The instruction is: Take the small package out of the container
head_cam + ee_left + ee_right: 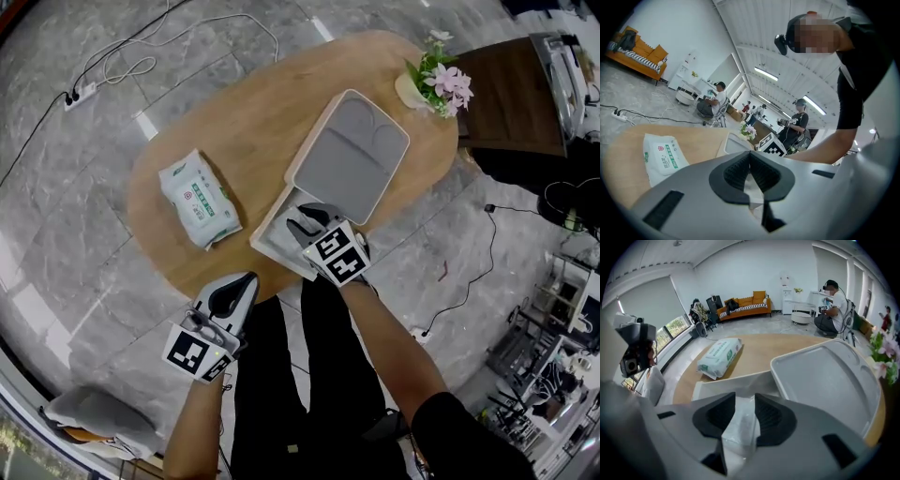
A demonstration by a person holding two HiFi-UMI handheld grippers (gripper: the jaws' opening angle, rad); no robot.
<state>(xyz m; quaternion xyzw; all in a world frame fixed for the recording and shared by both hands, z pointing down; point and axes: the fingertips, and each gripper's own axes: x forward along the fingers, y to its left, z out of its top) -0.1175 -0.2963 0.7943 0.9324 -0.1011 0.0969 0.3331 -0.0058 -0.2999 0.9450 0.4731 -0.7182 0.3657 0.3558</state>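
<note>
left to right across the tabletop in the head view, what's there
wipes pack → open container → potted flowers

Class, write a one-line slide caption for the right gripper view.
Right tongs straddle a small white package at the open container; wipes pack on the table beyond.
</note>
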